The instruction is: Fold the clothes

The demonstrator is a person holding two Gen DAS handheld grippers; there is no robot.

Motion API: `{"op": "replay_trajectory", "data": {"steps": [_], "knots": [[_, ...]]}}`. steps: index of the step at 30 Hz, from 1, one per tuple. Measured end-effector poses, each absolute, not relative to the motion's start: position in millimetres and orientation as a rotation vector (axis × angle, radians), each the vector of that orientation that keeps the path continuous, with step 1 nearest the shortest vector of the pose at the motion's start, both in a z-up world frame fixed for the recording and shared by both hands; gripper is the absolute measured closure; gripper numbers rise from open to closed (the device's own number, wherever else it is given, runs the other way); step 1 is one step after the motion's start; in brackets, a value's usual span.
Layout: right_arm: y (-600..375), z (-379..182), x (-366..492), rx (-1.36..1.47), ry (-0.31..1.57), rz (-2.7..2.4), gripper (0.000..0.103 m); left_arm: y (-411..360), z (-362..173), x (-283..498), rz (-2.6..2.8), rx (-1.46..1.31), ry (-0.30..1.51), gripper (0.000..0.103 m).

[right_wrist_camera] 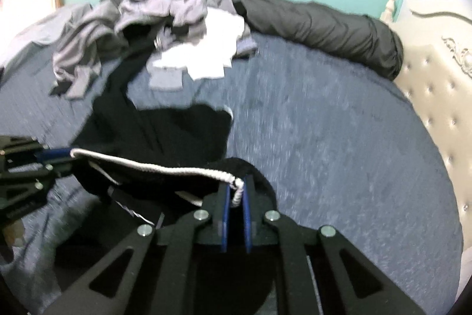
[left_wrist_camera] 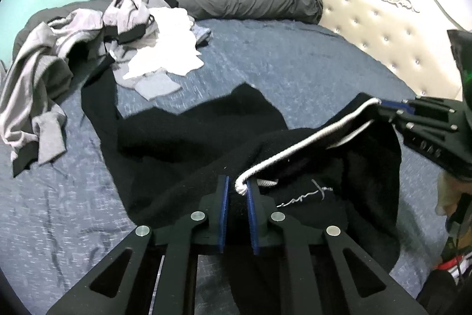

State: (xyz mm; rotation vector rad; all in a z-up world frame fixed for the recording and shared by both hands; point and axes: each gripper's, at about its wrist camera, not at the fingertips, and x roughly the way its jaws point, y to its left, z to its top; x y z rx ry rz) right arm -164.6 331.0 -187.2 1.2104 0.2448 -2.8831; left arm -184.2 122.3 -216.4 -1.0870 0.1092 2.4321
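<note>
Black garment point(left_wrist_camera: 191, 138) is lying on the bed point(left_wrist_camera: 295, 64), its white-trimmed edge being pinched by left tool point(left_wrist_camera: 237, 191) and right tool point(right_wrist_camera: 236, 191); thin grips risk slipping, dropping that edge.

Bedspread point(right_wrist_camera: 339, 123) open rightward; clothes pile point(left_wrist_camera: 97, 40) blocks far-left.

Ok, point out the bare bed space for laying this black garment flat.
Free: blue bedspread between the black garment, the headboard and the dark rolled duvet. Crowded: the far left corner, heaped with grey clothes and a white garment.
</note>
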Motion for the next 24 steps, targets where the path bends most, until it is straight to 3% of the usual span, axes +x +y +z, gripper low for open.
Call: {"op": "replay_trajectory", "data": {"steps": [10,24], "knots": [[311.5,-95.8,-128.5,0.944,0.282,-2.931,0.096,92.2,-124.3,-162.4,2.519,-0.939,0.112,0.092],[260.0,67.6,-68.4,0.538,0.354,-2.949,0.097,28.7,58.8,-107.4,2.675,-0.658,0.109,0.092]]}}
